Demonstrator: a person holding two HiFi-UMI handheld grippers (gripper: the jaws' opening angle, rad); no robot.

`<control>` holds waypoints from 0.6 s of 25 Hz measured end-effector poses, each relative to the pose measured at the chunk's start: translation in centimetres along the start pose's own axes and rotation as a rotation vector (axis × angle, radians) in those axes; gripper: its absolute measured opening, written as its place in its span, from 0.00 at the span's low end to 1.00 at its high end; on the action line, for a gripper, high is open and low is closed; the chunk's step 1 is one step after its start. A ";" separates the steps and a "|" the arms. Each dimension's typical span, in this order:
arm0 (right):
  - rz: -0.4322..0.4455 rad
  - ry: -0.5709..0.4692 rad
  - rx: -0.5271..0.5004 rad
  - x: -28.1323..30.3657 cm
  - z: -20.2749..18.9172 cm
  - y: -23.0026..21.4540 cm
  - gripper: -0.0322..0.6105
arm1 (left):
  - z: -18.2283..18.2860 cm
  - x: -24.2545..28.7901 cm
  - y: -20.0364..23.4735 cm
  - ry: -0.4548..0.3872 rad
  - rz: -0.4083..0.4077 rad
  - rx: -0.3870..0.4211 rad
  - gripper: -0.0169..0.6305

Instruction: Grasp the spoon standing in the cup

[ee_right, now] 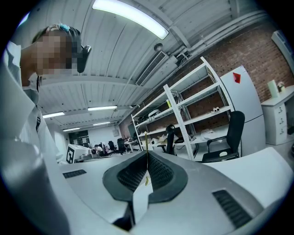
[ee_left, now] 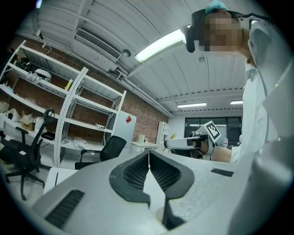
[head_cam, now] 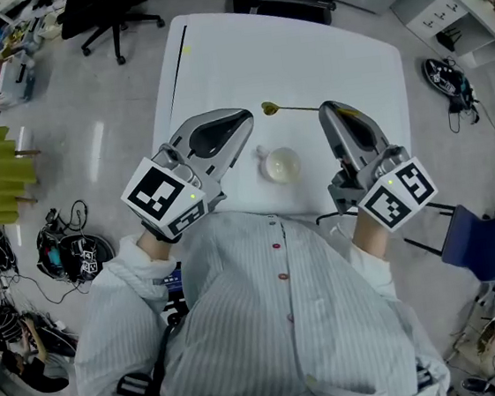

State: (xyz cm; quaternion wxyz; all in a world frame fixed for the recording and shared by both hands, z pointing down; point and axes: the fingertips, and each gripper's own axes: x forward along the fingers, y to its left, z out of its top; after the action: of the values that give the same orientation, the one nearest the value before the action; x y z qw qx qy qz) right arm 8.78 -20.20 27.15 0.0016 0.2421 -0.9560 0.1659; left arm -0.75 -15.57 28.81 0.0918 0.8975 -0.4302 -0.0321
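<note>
Right gripper [head_cam: 323,109] jaws pinch the slim gold metal spoon [head_cam: 283,109] by its handle tip, twelve o'clock from the white cup [head_cam: 281,164]; likely light, stiff, slippery. Left gripper [head_cam: 246,118] jaws pressed together.

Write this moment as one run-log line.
left tongs: shut, empty | right tongs: shut on spoon | spoon: out of cup | cup: on table

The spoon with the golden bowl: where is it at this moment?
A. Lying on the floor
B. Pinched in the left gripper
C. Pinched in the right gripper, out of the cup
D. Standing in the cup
C: the spoon's thin handle runs into the closed jaws of the right gripper, and its bowl sits apart from the cup.
</note>
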 end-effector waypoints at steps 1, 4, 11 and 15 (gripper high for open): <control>0.000 0.000 0.001 -0.1 0.0 0.0 0.07 | 0.0 0.1 -0.1 0.000 -0.006 0.003 0.05; -0.004 -0.002 0.005 -0.2 -0.1 -0.2 0.07 | -0.1 0.3 -0.4 0.011 -0.023 0.010 0.05; -0.010 0.000 0.017 -0.5 0.2 -0.9 0.07 | 0.0 1.2 -0.8 0.034 -0.050 0.022 0.05; -0.012 0.007 0.018 -0.1 0.2 -0.9 0.07 | -0.2 1.4 -0.6 0.045 -0.068 0.022 0.05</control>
State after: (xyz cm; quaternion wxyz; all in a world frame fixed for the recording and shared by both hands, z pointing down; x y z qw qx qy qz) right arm 9.33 -20.98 27.26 0.0040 0.2472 -0.9530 0.1751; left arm 0.57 -16.28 28.91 0.0904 0.9130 -0.3977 -0.0102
